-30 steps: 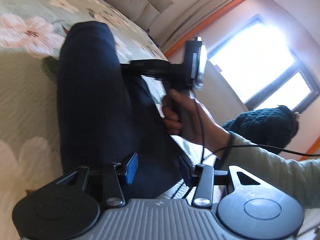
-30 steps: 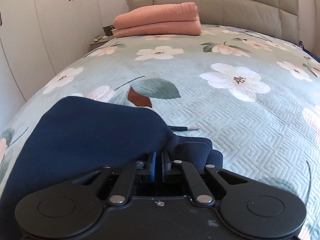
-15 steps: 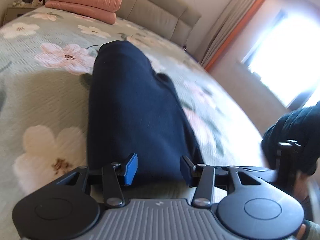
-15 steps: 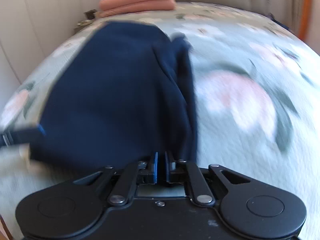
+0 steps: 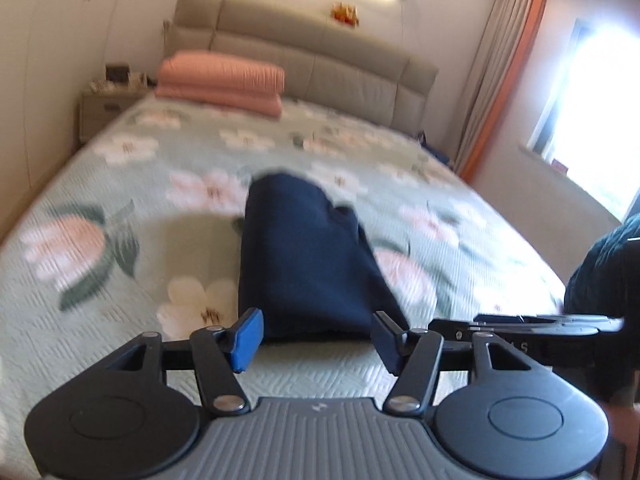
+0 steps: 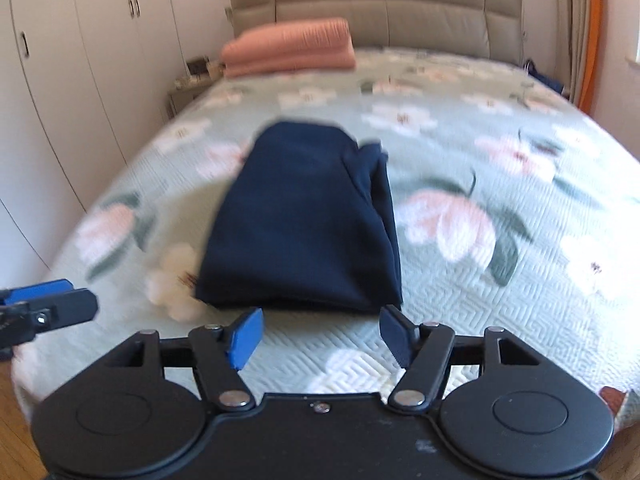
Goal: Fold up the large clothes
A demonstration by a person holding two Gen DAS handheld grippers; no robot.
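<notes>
Left wrist view: The left gripper (image 5: 318, 338) has its jaws spread wide apart and holds nothing. The navy garment (image 5: 308, 264) lies folded into a compact bundle on the floral bedspread (image 5: 120, 280), just ahead of the fingertips and clear of them. Its near edge sits between the two fingers in the picture, apart from both pads. A smaller fold of the cloth projects along its right side. At the head of the bed, the folded pink bedding (image 5: 220, 82) rests against the padded headboard (image 5: 320, 68). A bedside cabinet (image 5: 106, 110) stands left of it. This view alone shows the bright window (image 5: 592, 120) with its orange-edged curtain (image 5: 500, 80) on the right, and, at lower right, the right gripper's body (image 5: 520, 326) seen from the side, with a dark padded sleeve behind it.

Right wrist view: The right gripper (image 6: 320, 336) likewise stands with jaws fully apart, empty. The navy garment (image 6: 304, 220) lies flat on the floral bedspread (image 6: 500, 280), its near hem just beyond the fingertips, not touched. This view alone shows the white wardrobe doors (image 6: 80, 60) along the left wall, a strip of wooden floor (image 6: 16, 432) at the bed's corner, and one blue-padded finger of the left gripper (image 6: 44, 304) entering at the left edge. The pink bedding (image 6: 288, 48) and headboard (image 6: 380, 4) appear again at the far end.
</notes>
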